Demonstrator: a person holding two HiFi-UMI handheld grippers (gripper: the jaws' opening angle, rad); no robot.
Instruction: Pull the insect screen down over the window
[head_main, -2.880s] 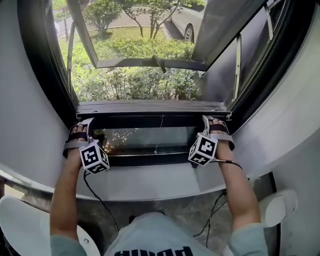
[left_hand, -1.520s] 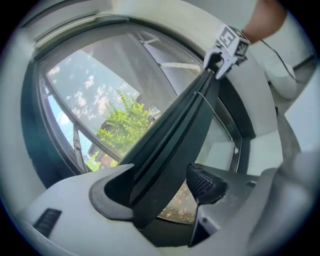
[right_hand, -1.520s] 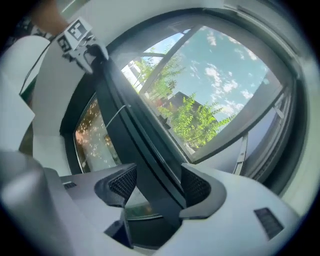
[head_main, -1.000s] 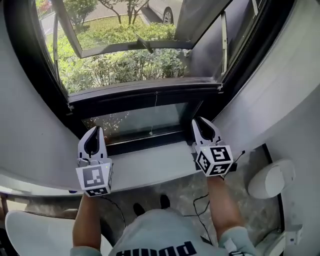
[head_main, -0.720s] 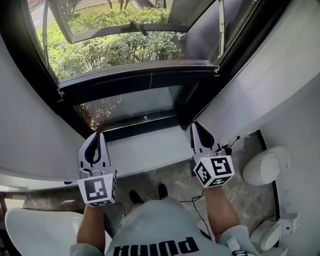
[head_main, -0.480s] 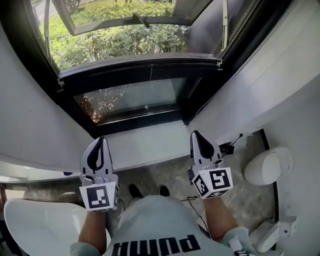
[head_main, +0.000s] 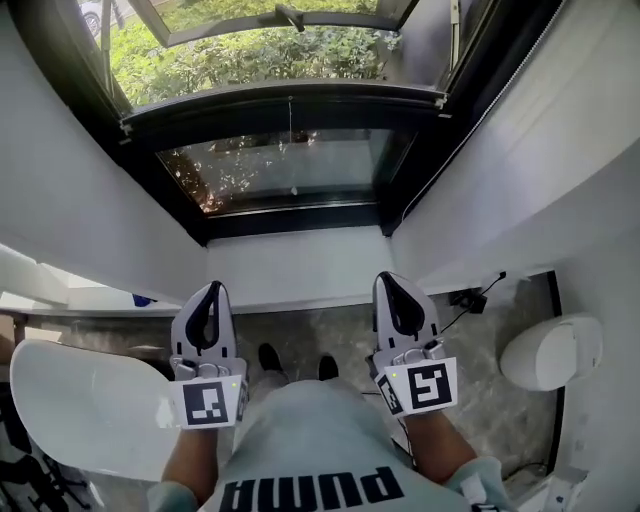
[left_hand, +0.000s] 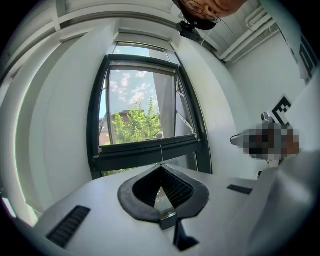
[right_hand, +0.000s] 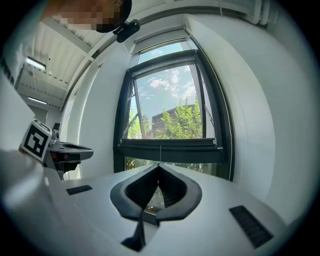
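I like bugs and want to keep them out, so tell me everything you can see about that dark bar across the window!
The dark bar looks like metal or plastic. It runs level from one side of the black window frame to the other, just above the lower glass pane. A thin cord with a small knob on its end hangs from its middle. Nothing else touches it.

Just short of a white window sill (head_main: 295, 268), the left gripper (head_main: 213, 290) and right gripper (head_main: 389, 280) sit side by side, jaws together and empty. Beyond the sill, the dark insect screen bar (head_main: 285, 103) runs crosswise, a thin cord (head_main: 291, 150) hanging from it.
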